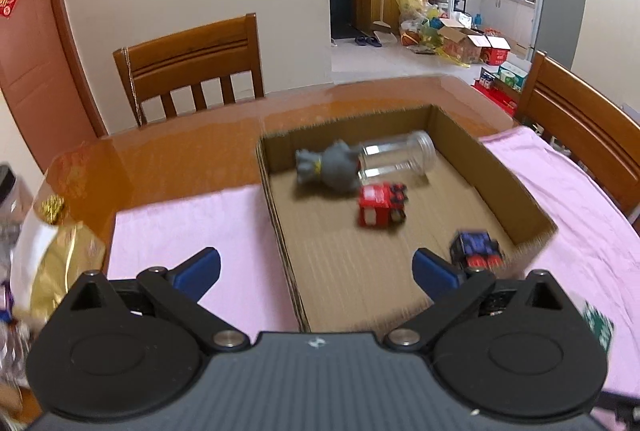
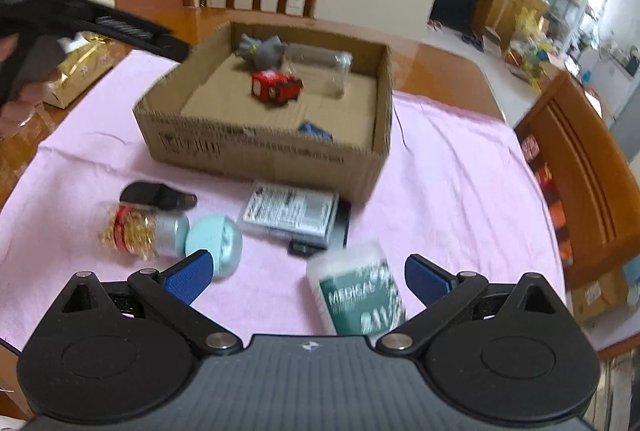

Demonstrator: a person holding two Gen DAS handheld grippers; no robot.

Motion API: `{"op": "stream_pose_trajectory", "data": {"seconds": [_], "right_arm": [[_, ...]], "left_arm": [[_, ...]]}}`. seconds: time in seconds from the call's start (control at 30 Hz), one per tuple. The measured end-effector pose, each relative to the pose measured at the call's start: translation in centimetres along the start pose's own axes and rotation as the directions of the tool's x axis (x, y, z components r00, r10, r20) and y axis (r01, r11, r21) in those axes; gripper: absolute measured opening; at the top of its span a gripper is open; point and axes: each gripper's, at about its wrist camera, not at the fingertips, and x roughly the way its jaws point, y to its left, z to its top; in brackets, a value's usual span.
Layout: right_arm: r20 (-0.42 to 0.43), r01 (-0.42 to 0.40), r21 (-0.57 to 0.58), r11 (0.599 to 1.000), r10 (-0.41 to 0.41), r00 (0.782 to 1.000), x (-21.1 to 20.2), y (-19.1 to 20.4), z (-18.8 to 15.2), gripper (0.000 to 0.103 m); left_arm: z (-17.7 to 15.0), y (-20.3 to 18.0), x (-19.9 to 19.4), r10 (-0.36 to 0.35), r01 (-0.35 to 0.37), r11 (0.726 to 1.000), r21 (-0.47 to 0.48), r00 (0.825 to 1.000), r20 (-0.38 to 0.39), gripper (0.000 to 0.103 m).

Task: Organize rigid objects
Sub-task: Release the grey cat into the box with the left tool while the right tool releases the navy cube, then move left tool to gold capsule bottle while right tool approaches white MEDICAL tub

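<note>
Cardboard box (image 2: 256, 151) on pink cloth (image 2: 460, 191); inside, left to right: grey toy (image 1: 332, 167), red block (image 1: 380, 205), clear jar (image 1: 400, 155). Left gripper (image 1: 316, 269) jaws spread over box. Right gripper (image 2: 306, 277) jaws spread around green-labelled box (image 2: 360, 291).

We see our left gripper (image 1: 316, 271) spread wide and empty over the cardboard box (image 1: 516, 187) on the pink cloth (image 1: 192, 227). Inside lie four things — a grey figure (image 1: 328, 167), a clear jar (image 1: 400, 157) on its side, a red toy car (image 1: 380, 205) and a blue one (image 1: 476, 249) near the right finger.
</note>
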Motion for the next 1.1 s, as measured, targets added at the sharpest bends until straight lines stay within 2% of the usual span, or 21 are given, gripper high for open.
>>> {"op": "stream_pose_trajectory", "data": {"seconds": [0.27,0.4,0.67,0.77,0.97,1.1], "right_arm": [[-0.064,0.057,0.037,0.998,-0.054,0.996,2.0,-1.1,-3.3,0.103],[-0.112,0.070,0.041,0.997,-0.065,0.992,3.5,-2.4,-4.5,0.103],[-0.172,0.123,0.081,0.989,-0.107,0.979,5.9,-5.8,-6.0,0.103],[-0.175,0.114,0.106,0.988,-0.095,0.980,5.9,-7.1,-6.3,0.103],[-0.216,0.216,0.167,0.962,-0.178,0.960,7.0,-9.7,-6.9,0.103],[-0.208,0.146,0.208,0.967,-0.102,0.973,7.4,-10.0,-7.3,0.103]], "left_arm": [[-5.6,-1.9,-1.5,0.000,-0.003,0.999,-0.043,0.997,-0.071,0.102],[-7.1,-2.7,-1.7,0.036,-0.044,0.996,-0.076,0.994,-0.103,0.102],[-8.6,-4.6,-1.5,0.057,-0.066,0.994,-0.083,0.994,-0.096,0.102],[-8.8,-5.2,-1.0,0.063,-0.071,0.996,-0.062,0.991,-0.117,0.102],[-9.1,-6.4,-0.3,0.049,-0.058,0.997,-0.054,0.987,-0.156,0.102],[-9.1,-7.0,0.6,0.064,-0.075,0.996,-0.054,0.982,-0.176,0.102]]}}
